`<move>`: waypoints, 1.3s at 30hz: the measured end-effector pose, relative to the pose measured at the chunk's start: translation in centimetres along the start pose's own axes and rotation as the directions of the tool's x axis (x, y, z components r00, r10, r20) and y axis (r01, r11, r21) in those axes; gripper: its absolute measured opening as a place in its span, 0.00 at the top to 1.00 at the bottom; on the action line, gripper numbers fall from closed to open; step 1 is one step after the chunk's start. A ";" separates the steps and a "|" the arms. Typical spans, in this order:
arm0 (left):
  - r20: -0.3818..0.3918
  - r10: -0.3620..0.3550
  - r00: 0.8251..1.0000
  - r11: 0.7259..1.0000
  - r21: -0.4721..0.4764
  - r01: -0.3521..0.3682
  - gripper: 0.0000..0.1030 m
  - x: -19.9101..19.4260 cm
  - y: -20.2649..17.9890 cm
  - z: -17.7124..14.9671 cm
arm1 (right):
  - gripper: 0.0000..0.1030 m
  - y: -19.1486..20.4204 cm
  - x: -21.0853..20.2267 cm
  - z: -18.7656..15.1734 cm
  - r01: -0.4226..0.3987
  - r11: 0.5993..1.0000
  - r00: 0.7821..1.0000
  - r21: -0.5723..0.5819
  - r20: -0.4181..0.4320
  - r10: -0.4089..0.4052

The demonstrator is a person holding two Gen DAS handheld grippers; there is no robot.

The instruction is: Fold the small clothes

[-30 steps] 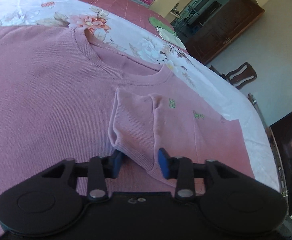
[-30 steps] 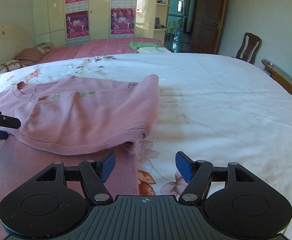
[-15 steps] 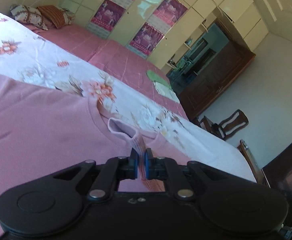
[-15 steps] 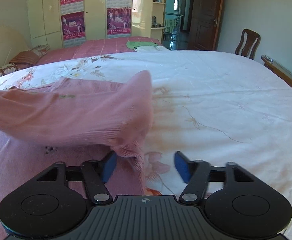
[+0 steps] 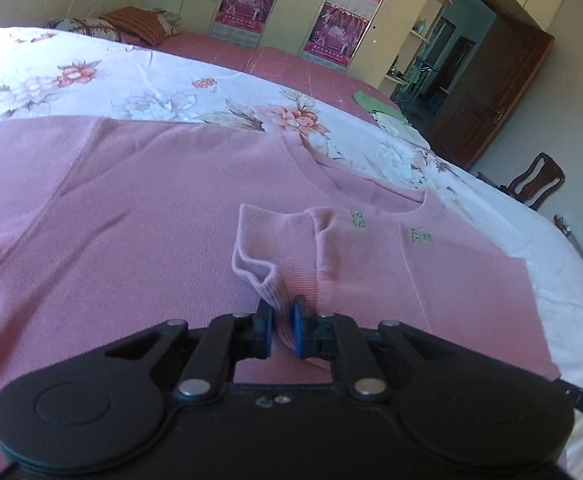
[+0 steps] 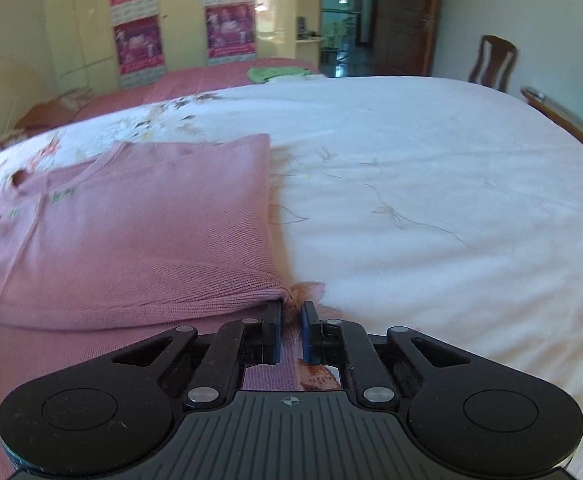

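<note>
Left gripper (image 5: 281, 326): jaws opening, close together, with the ribbed cuff (image 5: 287, 280) of the sweater's sleeve between the blue pads; the pads look to be touching it on both sides.
Right gripper (image 6: 290, 330): jaws closing, almost together, at the sweater's ribbed hem corner (image 6: 275, 292); fabric shows in the narrow gap, but whether the pads press on it cannot be told.
Pink sweater (image 5: 131, 208): fine-ribbed knit, spread flat on the bed, filling the near and left part of the left wrist view. Its round neckline (image 5: 355, 176) sits toward 1 o'clock. One side is folded over the body, the sleeve lying across it, its cuff curled open at the centre.
Green embroidery (image 5: 419, 236): two small marks on the folded part, just below the neckline.
Folded edge (image 6: 269, 200): in the right wrist view, a straight fold running from the gripper up toward 12 o'clock, with bare sheet just beside it on the right.
Bedsheet (image 6: 431, 184): white with pink and orange flowers, lightly wrinkled, sunlit.
Second bed (image 5: 291, 68): beyond, pink cover, with a green cloth (image 5: 371, 102) at 1 o'clock and pillows (image 5: 131, 26) at 11 o'clock.
Wardrobe (image 6: 83, 32): cream doors bearing magenta posters (image 6: 137, 46), far wall.
Chair (image 6: 491, 62): wooden, at 2 o'clock, near a dark door (image 6: 407, 16).
</note>
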State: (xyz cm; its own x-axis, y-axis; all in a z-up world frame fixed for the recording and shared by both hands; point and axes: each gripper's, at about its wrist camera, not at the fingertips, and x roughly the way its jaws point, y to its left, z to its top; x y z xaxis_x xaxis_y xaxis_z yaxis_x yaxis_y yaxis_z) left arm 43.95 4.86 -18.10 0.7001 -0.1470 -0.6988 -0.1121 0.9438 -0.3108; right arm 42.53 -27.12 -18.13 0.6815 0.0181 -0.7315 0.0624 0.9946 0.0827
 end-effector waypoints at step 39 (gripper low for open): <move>0.031 0.062 0.998 0.986 0.153 -0.066 0.48 3.8 -2.8 1.2 | 0.70 0.7 9.2 9.2 -0.060 0.997 0.998 0.053 -0.023 0.061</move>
State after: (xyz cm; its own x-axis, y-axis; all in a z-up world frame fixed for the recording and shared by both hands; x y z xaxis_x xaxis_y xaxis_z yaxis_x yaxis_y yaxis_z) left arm 47.78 1.98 -19.16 0.7134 -0.0787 -0.6963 -0.0494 0.9856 -0.1619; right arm 55.55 -27.15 -18.59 0.6669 0.0814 -0.7407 0.0599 0.9849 0.1622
